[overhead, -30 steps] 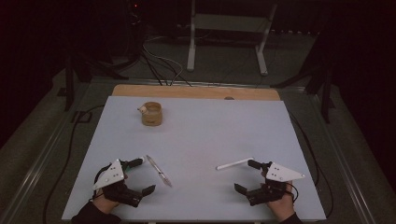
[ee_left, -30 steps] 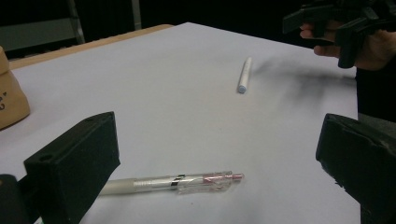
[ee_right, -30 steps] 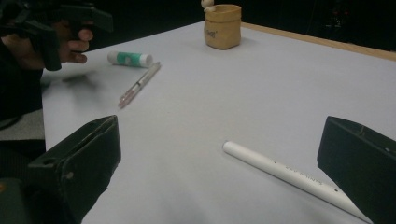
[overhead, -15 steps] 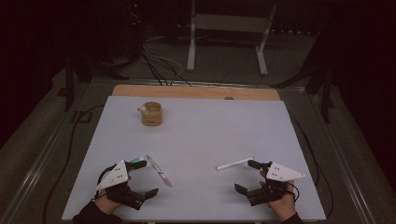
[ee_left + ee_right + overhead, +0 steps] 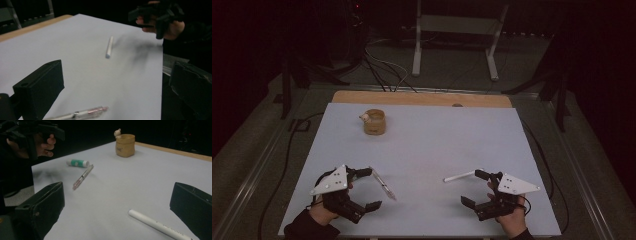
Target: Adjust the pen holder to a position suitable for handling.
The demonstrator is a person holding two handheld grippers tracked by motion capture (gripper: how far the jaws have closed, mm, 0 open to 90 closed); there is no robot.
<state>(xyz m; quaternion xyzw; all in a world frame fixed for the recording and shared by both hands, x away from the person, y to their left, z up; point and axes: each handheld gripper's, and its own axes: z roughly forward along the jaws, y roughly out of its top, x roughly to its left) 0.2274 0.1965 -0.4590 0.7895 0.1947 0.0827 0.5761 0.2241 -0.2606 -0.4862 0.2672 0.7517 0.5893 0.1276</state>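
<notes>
- My left gripper has its jaws wide apart and holds nothing; the clear pen lies on the white table right between them, its long axis running from far-left to near-right.
- My right gripper is just as wide and empty; the white pen lies just off its far jaw, pointing left and a little near.
- Each pen belongs to its own side, well apart from the other.
- The tan cup stands far and left, nearer my left gripper.
</notes>
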